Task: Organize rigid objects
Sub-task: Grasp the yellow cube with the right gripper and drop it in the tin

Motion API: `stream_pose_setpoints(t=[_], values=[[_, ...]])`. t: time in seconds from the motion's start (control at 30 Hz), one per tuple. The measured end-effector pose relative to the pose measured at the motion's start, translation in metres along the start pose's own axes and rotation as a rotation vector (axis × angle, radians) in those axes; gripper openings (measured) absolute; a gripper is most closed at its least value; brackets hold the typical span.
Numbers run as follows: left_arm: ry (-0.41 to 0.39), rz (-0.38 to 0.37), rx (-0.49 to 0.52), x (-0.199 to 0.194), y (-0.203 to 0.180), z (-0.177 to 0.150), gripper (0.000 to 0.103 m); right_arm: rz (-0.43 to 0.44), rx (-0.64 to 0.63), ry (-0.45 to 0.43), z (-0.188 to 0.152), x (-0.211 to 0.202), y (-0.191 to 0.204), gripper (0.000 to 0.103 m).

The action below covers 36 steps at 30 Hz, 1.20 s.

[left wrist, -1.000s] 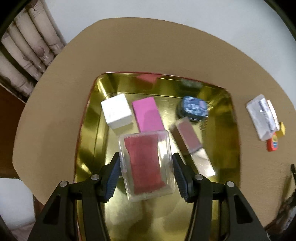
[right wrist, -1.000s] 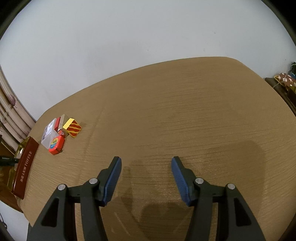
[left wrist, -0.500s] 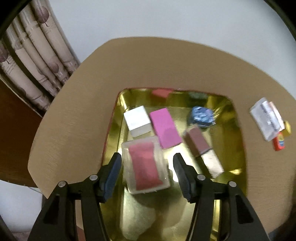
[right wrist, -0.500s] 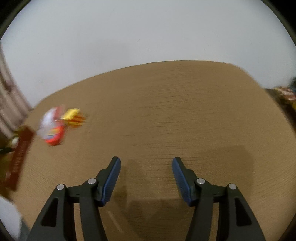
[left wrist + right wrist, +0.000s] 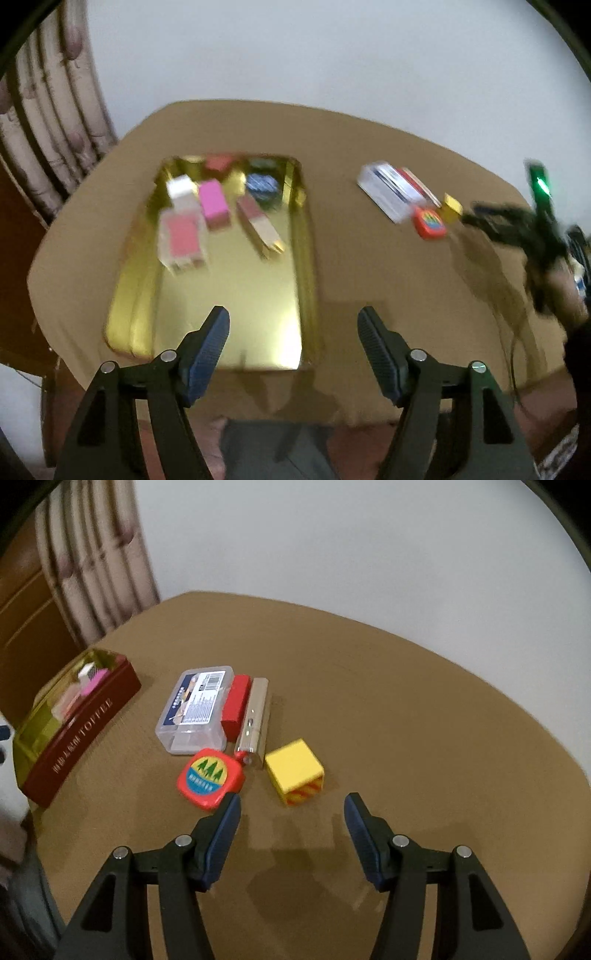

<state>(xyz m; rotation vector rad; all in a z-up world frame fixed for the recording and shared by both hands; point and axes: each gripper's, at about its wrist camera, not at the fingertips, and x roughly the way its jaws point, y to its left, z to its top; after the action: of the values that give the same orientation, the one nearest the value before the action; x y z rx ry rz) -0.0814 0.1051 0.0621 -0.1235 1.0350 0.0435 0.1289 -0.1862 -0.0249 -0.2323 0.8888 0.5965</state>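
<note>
A gold tin tray (image 5: pixel 255 317) with red outer walls (image 5: pixel 81 734) sits on the left of the brown table. It holds a clear case with a red insert (image 5: pixel 181 240), a white block (image 5: pixel 181 186), a pink block (image 5: pixel 213 199), a brown bar (image 5: pixel 258 218) and a blue patterned object (image 5: pixel 260 182). My left gripper (image 5: pixel 293 332) is open and empty above the tray's near end. My right gripper (image 5: pixel 291 812) is open and empty, just short of a yellow cube (image 5: pixel 293 768) and a red tape measure (image 5: pixel 208 777).
A clear labelled plastic box (image 5: pixel 197 709), a red block (image 5: pixel 236 707) and a metal bar (image 5: pixel 253 720) lie together behind the cube. Curtains (image 5: pixel 96 554) hang at the far left. The right gripper appears at the right edge of the left wrist view (image 5: pixel 532 229).
My left gripper has let go of the clear case in the tray and drawn back and up. My right gripper has swung left, close to the cube and tape measure.
</note>
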Motion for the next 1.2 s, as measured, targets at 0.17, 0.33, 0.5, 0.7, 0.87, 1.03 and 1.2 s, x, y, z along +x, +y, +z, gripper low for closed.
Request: stream_pose_setpoints(t=[0.17,0.33,0.5,0.7,0.87,1.03,1.2], values=[[0.047,-0.04,-0.035,0.007,0.007,-0.015,0.068,0.011,-0.078,0.055,0.014,0.025,0.002,0.06],[0.108,-0.04,-0.081,0.018,0.018,-0.031,0.068,0.01,-0.126,0.078,0.022,0.039,0.003,0.059],[0.144,-0.034,-0.138,0.021,0.032,-0.044,0.068,0.021,-0.142,0.112,0.021,0.047,0.004,0.03],[0.06,-0.013,-0.177,-0.004,0.049,-0.051,0.068,0.004,-0.095,0.055,0.017,0.011,0.014,0.03],[0.029,0.017,-0.199,-0.016,0.063,-0.064,0.071,0.153,-0.13,-0.076,0.045,-0.041,0.086,0.03],[0.035,0.028,-0.24,-0.017,0.081,-0.078,0.07,0.327,-0.204,-0.094,0.074,-0.043,0.178,0.03],[0.041,0.058,-0.246,-0.015,0.099,-0.091,0.07,0.417,-0.281,-0.029,0.082,-0.007,0.267,0.03]])
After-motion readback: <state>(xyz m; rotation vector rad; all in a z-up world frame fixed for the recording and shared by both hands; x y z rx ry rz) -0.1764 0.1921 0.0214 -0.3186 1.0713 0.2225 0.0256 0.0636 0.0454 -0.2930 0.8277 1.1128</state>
